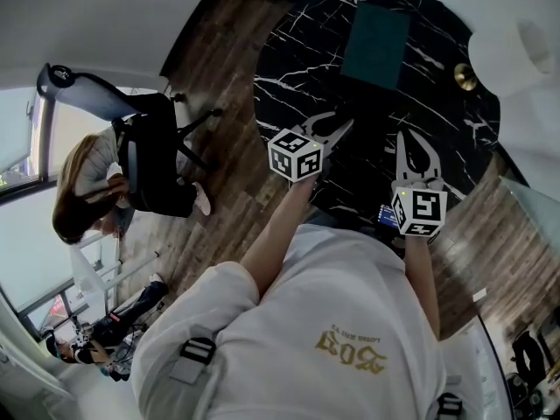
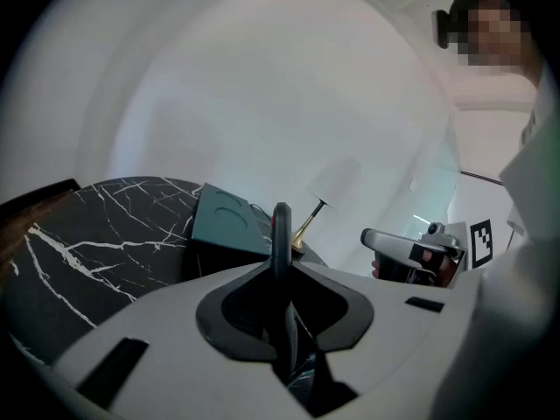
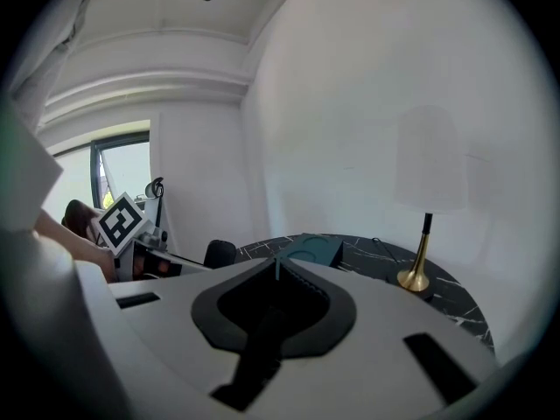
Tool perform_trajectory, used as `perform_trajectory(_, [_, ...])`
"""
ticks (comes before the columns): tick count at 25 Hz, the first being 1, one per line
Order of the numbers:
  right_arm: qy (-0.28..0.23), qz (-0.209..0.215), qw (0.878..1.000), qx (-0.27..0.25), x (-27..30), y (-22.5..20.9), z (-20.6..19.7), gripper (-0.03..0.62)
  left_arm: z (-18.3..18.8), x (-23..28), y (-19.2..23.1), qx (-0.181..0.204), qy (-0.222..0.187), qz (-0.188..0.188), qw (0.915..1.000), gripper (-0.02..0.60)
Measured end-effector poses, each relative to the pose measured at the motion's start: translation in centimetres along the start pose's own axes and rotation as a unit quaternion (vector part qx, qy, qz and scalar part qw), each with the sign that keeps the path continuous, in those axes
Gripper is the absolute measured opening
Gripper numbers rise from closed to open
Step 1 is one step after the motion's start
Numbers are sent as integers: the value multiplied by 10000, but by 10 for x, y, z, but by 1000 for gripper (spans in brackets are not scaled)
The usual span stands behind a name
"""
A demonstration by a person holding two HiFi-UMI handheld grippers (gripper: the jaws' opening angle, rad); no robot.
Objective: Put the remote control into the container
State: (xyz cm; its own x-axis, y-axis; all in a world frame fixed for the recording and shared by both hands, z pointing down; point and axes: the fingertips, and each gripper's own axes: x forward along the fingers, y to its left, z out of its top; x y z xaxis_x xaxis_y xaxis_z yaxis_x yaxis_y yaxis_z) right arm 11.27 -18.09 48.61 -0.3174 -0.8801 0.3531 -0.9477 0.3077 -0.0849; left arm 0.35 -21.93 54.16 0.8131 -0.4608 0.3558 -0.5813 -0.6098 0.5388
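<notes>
A teal container (image 1: 376, 44) with round hollows in its top stands at the far side of a round black marble table (image 1: 297, 68). It also shows ahead in the left gripper view (image 2: 229, 221) and in the right gripper view (image 3: 311, 250). My left gripper (image 1: 347, 126) hovers over the table's middle, its jaws together with nothing between them (image 2: 280, 213). My right gripper (image 1: 401, 136) hangs beside it, also shut and empty (image 3: 277, 268). A small dark thing with a blue patch (image 1: 386, 214) sits by the right gripper's cube; I cannot tell what it is. No remote control shows plainly.
A lamp with a white shade (image 1: 516, 55) and a brass foot (image 1: 465, 77) stands at the table's far right. A seated person (image 1: 87, 182) and an office chair (image 1: 153, 151) are on the wooden floor (image 1: 219, 86) to the left.
</notes>
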Motion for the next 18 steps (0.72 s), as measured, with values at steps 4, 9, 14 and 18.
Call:
perform_trajectory(4, [59, -22, 10000, 21, 4, -4, -4, 12, -9, 6, 9, -133, 166, 22, 9998, 71])
perform_trajectory(9, [118, 10, 9999, 72, 12, -7, -11, 12, -21, 16, 16, -369, 392, -17, 9985, 70])
perform_trajectory(14, [209, 100, 9997, 103, 26, -6, -18, 12, -33, 24, 20, -506, 643, -38, 9966, 70])
perform_trajectory(18, [289, 97, 9995, 74, 30, -8, -23, 12, -44, 29, 25, -695, 908, 1, 9934, 71])
